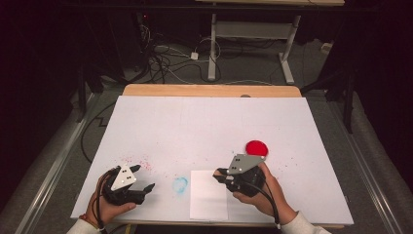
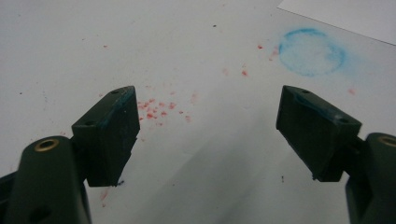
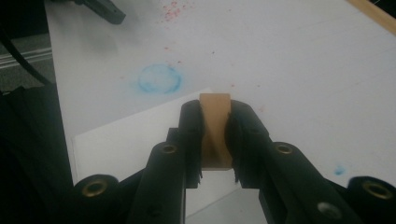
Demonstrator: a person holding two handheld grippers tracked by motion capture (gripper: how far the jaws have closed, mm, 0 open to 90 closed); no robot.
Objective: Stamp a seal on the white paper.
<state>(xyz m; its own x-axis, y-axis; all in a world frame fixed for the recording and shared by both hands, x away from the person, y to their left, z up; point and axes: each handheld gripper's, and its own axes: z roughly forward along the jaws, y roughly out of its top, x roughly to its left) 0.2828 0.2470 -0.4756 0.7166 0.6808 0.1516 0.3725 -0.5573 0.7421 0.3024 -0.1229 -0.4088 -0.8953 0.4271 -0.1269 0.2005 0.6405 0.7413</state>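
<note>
My right gripper (image 3: 215,109) is shut on a small tan wooden block (image 3: 215,140), held upright between the jaws. It hovers over the right edge of a white paper sheet (image 3: 126,140) near the table's front. In the high view that right gripper (image 1: 218,174) sits at the sheet's (image 1: 208,200) top right corner. My left gripper (image 1: 145,177) rests at the front left, open, nothing between its fingers (image 2: 112,130). A blue ring stain (image 1: 180,185) lies between the two grippers. A red disc (image 1: 256,147) lies just beyond the right hand.
A white cover (image 1: 204,126) spans the table, with a wooden strip (image 1: 209,90) at the far edge. Red specks (image 2: 156,109) are scattered ahead of the left gripper. On the floor beyond lie cables (image 1: 165,63) and a desk frame (image 1: 253,34).
</note>
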